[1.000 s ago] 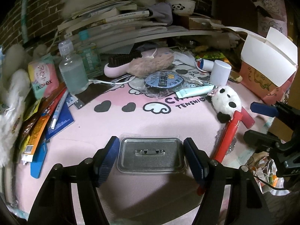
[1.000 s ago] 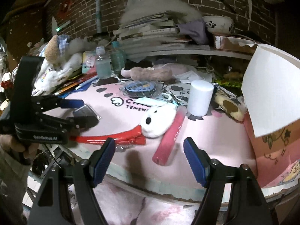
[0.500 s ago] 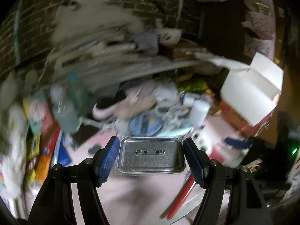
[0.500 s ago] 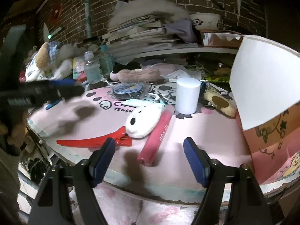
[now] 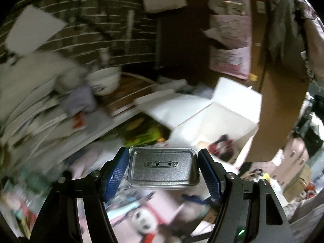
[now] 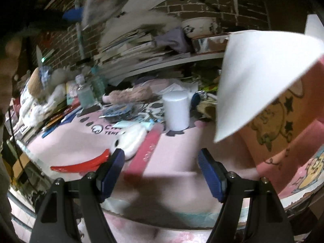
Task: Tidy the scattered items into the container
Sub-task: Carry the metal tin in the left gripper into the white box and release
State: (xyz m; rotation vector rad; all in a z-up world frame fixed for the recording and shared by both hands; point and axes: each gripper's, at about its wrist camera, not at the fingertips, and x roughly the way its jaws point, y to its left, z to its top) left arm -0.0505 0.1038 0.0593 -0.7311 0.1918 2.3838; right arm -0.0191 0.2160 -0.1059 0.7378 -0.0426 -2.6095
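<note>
- The left claw (image 5: 163,169) was seen closed onto a small silver tin (image 5: 163,167), the blue pads (image 5: 114,174) pressed against its two short ends (the embossed lid faced the camera).
- The tin was held clear of the bench, up in the air, with the open white-flapped box (image 5: 214,119) just behind and beyond it.
- Inside that box a red-and-black item (image 5: 220,144) could be made out, though too blurred to name.
- Much of the left wrist view was smeared by motion; a panda bowl (image 5: 104,81) was picked out on the shelf beside a stack of books (image 5: 36,109).
- The right claw (image 6: 161,171) was seen wide open with nothing between its pads, hanging low over the near edge of the pink bench (image 6: 81,141).
- Ahead of it, a red hair clip (image 6: 81,163), a white plush toy (image 6: 131,139) and a pink tube (image 6: 146,152) were found lying close together (the plush touching the tube's side).
- A white cylinder (image 6: 176,112) was seen standing upright further back, near the middle of the bench.
- To the right, the pink cartoon-printed box wall (image 6: 283,121) rose from the bench, its white flap (image 6: 257,77) leaning out over the surface.
- A clear bottle (image 6: 83,94) was spotted upright at the back left, amid soft toys and packets.
</note>
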